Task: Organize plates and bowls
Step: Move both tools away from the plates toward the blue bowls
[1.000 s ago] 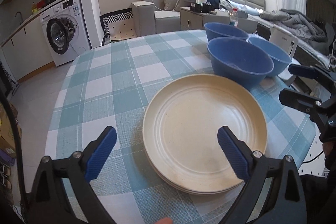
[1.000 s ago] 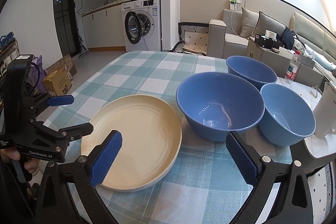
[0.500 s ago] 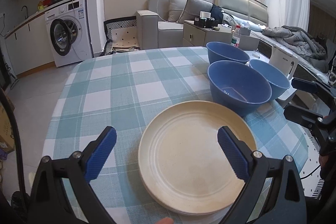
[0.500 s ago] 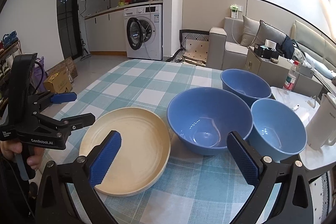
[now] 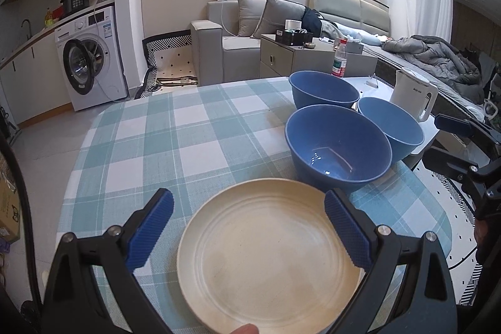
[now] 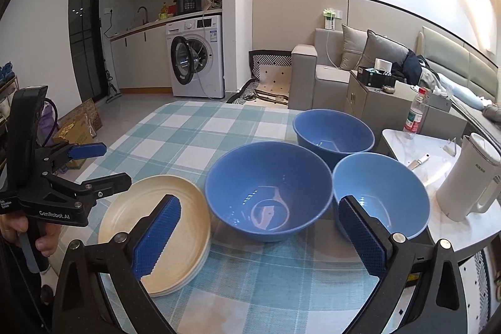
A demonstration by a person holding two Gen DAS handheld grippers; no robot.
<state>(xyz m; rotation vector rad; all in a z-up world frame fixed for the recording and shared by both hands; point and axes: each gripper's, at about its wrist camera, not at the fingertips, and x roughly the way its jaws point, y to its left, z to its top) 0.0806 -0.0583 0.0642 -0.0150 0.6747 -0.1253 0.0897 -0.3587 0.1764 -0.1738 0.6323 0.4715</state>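
Observation:
A stack of cream plates (image 5: 269, 255) (image 6: 162, 237) lies on the checked tablecloth near the front edge. Three blue bowls stand to its right: a large one (image 5: 338, 149) (image 6: 269, 193), a far one (image 5: 324, 88) (image 6: 333, 133) and a lighter one (image 5: 391, 124) (image 6: 380, 196). My left gripper (image 5: 247, 227) is open and empty, held above the plates. My right gripper (image 6: 260, 237) is open and empty, in front of the large bowl. Each gripper also shows in the other view: the right gripper (image 5: 451, 143), the left gripper (image 6: 94, 165).
A white kettle (image 6: 469, 177) and a water bottle (image 6: 415, 115) stand on a white side table (image 6: 407, 140) right of the bowls. The tablecloth (image 5: 175, 127) stretches left and back. A sofa, cabinet and washing machine stand beyond.
Both grippers have drawn back and risen, so plates and bowls look smaller and lower in view. Both stay open and empty. Nothing on the table has moved.

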